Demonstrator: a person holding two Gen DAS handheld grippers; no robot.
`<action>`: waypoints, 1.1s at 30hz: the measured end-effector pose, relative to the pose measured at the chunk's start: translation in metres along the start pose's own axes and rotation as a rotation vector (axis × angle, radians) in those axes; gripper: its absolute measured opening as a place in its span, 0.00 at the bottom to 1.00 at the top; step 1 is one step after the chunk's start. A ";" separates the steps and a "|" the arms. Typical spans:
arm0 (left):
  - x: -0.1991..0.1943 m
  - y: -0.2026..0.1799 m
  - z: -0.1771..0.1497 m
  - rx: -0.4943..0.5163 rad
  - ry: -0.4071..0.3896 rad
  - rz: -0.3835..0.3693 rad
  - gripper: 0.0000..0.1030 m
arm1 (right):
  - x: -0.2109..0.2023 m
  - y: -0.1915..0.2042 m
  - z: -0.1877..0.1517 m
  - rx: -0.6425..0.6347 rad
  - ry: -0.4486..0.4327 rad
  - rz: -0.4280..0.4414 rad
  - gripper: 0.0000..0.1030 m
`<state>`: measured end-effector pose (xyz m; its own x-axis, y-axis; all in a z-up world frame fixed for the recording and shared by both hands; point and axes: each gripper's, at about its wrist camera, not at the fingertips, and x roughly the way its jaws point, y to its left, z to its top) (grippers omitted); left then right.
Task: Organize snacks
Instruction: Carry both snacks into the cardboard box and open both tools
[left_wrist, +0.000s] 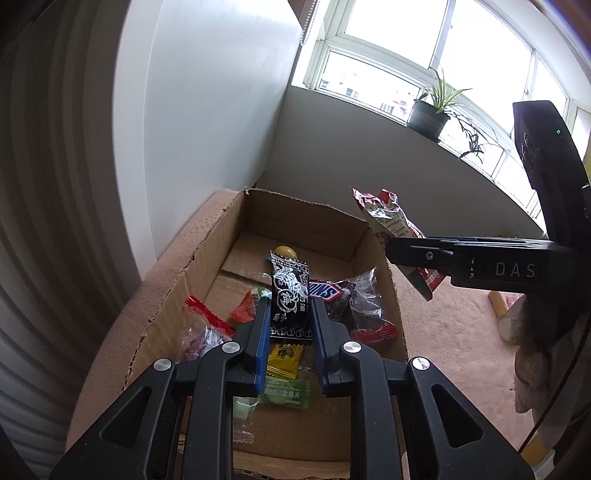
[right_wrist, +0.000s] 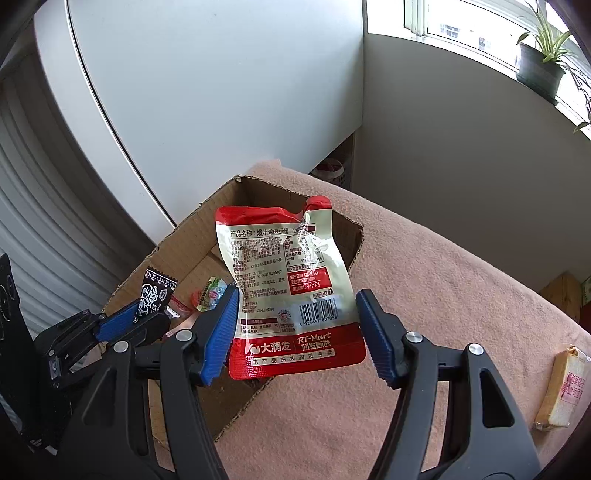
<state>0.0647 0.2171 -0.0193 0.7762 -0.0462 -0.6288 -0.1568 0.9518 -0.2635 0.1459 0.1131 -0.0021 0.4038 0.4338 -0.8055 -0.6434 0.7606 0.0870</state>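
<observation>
Left wrist view: the left gripper squeezes a black packet over the box; more snacks lie inside; the right gripper grips a red pouch at the right.

Right wrist view: the right gripper clamps the red pouch above the box; a bread pack lies far right on the blanket.

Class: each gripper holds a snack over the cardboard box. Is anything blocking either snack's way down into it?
Nothing visible. The box is open-topped. The black packet in the left gripper and the red pouch in the right gripper have only loose snacks below.
</observation>
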 end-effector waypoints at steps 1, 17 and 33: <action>0.000 0.002 0.000 -0.002 0.001 0.001 0.18 | 0.006 0.003 0.004 -0.006 0.004 -0.001 0.65; -0.001 0.013 -0.002 -0.016 -0.001 0.017 0.43 | 0.026 0.002 0.022 0.038 0.001 0.012 0.71; -0.006 -0.011 -0.002 0.010 -0.029 0.014 0.58 | -0.024 -0.023 0.010 0.067 -0.080 -0.005 0.89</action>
<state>0.0607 0.2068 -0.0140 0.7915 -0.0237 -0.6107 -0.1620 0.9553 -0.2472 0.1574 0.0902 0.0207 0.4593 0.4652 -0.7567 -0.5972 0.7924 0.1246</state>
